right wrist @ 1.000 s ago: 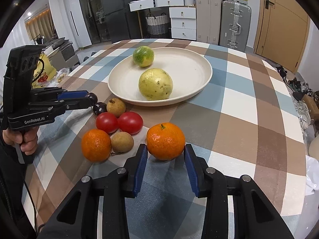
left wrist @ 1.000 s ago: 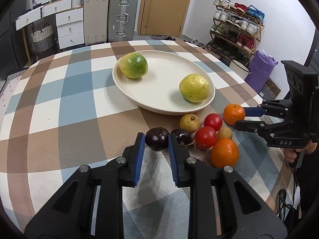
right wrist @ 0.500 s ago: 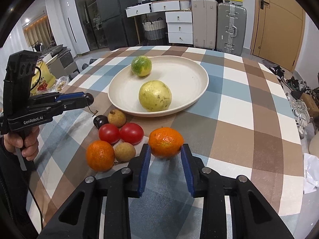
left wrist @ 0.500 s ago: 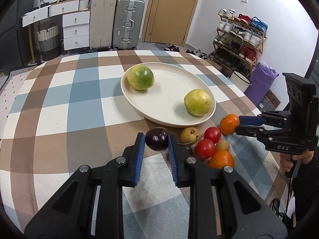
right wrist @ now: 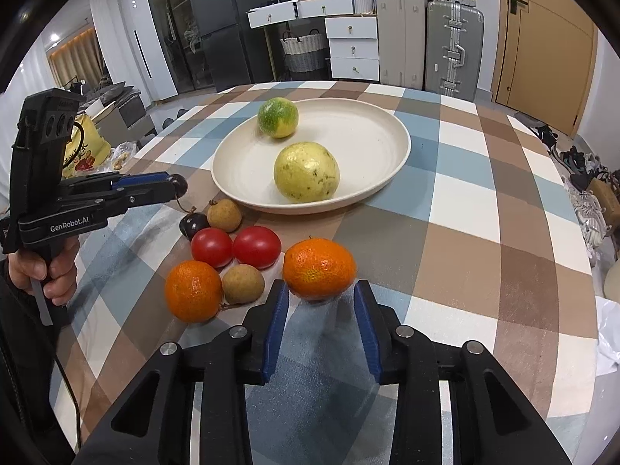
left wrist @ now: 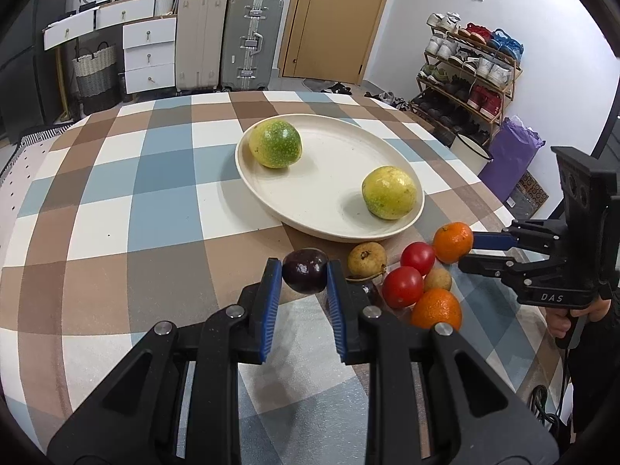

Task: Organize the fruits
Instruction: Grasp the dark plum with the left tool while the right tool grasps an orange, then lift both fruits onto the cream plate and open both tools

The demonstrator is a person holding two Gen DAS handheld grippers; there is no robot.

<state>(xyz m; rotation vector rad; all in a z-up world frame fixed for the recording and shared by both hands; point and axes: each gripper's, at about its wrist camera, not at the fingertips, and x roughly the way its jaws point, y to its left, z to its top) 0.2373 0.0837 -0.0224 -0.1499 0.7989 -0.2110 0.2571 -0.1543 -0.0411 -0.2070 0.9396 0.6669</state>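
A dark purple round plum (left wrist: 305,270) was clamped between the left gripper's (left wrist: 304,271) fingers, and a round orange tangerine (right wrist: 319,268) between the right gripper's (right wrist: 320,295), both held near the cream round plate (left wrist: 333,147) on the checked bench (left wrist: 116,209).

Dark plum (left wrist: 305,270) and orange (right wrist: 319,268) held aloft.

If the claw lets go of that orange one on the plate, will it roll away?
Probably a little. The orange in the right claw looks round, so it may roll, but the plate has a raised rim that should stop it. Its dimpled skin looks grippy, not slippery.
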